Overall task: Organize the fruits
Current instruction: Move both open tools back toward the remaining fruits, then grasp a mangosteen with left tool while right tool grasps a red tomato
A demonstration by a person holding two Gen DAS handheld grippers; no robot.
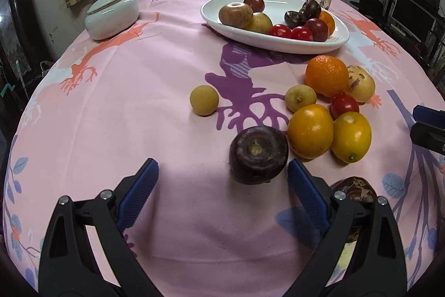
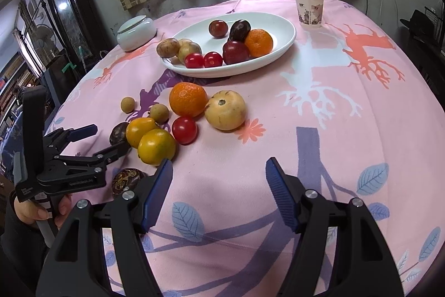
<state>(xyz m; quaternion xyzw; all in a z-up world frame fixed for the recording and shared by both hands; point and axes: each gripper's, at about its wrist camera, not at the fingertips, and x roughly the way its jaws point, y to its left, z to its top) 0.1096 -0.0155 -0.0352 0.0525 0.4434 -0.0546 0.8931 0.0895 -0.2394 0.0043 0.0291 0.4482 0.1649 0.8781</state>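
On the pink tabletop (image 1: 139, 107), the left claw (image 1: 222, 180) hangs with its blue pads spread wide on either side of a dark purple fruit (image 1: 258, 155), neither pad pressing it. Just right of that fruit lie two yellow-orange fruits (image 1: 310, 130), a cherry tomato (image 1: 345, 105), an orange (image 1: 326, 75) and a pale striped fruit (image 1: 360, 84). A small tan fruit (image 1: 204, 100) sits apart to the left. Farther back, the white oval dish (image 1: 319, 43) holds more fruit. The right claw (image 2: 219, 180) is parted over bare cloth, gripping nothing. A brown object (image 2: 126, 180) beside its left finger may be another fruit.
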